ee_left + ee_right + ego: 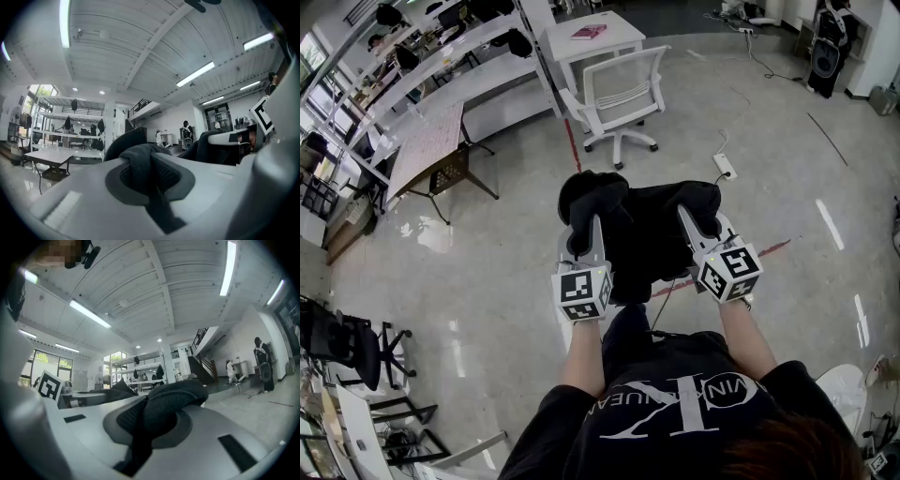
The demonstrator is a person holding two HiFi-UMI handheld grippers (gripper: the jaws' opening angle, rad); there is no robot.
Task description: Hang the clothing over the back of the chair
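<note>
A black piece of clothing hangs bunched between my two grippers, held up in front of the person's body. My left gripper is shut on its left part, and dark fabric fills the pinch between the jaws. My right gripper is shut on the right part, with a fold of cloth bulging over its jaws. Both grippers point level. A white swivel chair stands a few steps ahead on the floor, its mesh back facing me.
Behind the chair is a white table with a pink book. A power strip and its cable lie on the floor to the chair's right. A wooden table and racks stand at the left, black chairs at the lower left.
</note>
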